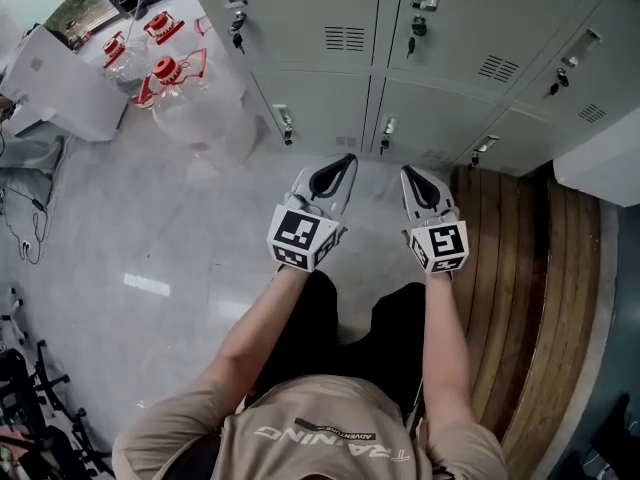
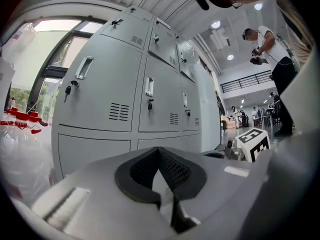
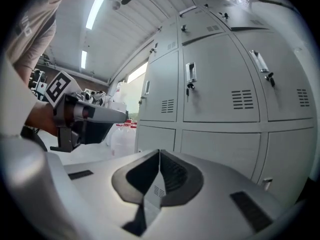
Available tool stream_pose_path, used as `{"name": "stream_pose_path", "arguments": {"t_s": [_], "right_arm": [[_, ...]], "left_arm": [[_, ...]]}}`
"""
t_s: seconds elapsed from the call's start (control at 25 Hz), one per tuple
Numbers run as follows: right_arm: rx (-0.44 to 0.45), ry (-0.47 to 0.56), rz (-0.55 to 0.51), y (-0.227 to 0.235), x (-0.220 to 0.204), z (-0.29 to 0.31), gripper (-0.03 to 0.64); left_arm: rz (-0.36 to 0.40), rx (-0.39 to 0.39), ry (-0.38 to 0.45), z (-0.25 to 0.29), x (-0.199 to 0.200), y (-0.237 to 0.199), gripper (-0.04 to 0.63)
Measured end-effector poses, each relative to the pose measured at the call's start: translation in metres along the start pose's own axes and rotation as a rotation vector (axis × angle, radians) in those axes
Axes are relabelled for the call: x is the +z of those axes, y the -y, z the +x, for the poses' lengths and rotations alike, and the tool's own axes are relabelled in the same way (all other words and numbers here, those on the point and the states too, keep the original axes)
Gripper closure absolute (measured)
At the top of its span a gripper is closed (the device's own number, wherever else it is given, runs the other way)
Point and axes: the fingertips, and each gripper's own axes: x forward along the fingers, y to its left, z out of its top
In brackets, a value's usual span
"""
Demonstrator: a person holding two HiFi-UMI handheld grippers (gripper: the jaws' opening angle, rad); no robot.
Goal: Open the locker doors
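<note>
Down by the far wall, the grey sheet-metal lockers [image 1: 320, 108] face us, smooth doors closed, with louvred vents and upright handles, while the white left gripper [image 1: 340, 171] and right gripper [image 1: 415, 180] hover near, both pinched together on nothing, clear red-capped water bottles [image 1: 165, 83] to the left, slatted wooden boards [image 1: 525, 268] to the right.

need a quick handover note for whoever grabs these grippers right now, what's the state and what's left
Left gripper: jaws together, empty.
Right gripper: jaws together, empty.
Both point at the lockers side by side, short of them and touching nothing.
Every locker door in view is closed.
Done: no door opened yet.
Left: open the jaws, take a door handle, pull, then likely repeat for the other doors.
Mind the water bottles on the floor to the left of the lockers.
</note>
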Motion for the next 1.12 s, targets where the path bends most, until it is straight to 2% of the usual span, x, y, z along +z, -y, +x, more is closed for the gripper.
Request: {"name": "stream_pose_path", "arguments": {"t_s": [0.16, 0.4, 0.6, 0.76, 0.8, 0.96, 1.12], "right_arm": [[-0.009, -0.015, 0.039, -0.004, -0.016, -0.008, 0.604], [-0.02, -0.006, 0.076, 0.009, -0.028, -0.01, 0.604], [0.008, -0.066, 0.033, 0.007, -0.05, 0.006, 0.604], [0.054, -0.105, -0.012, 0.001, -0.071, 0.026, 0.604], [0.066, -0.103, -0.016, 0.0, -0.073, 0.03, 0.604], [0.059, -0.078, 0.03, 0.009, -0.084, 0.049, 0.604], [0.049, -0.1, 0.012, 0.027, -0.1, 0.073, 0.604]], "left_arm": [[-0.009, -0.002, -0.023, -0.004, -0.015, 0.008, 0.589], [-0.019, 0.004, -0.011, -0.003, -0.022, 0.011, 0.589], [-0.032, -0.025, -0.016, -0.002, -0.032, 0.018, 0.589], [0.064, -0.041, -0.01, -0.003, -0.025, 0.022, 0.589], [0.065, -0.045, -0.01, -0.005, -0.025, 0.023, 0.589], [0.015, -0.062, -0.02, -0.007, -0.027, 0.023, 0.589], [-0.022, -0.069, -0.058, -0.007, -0.035, 0.026, 0.589]]}}
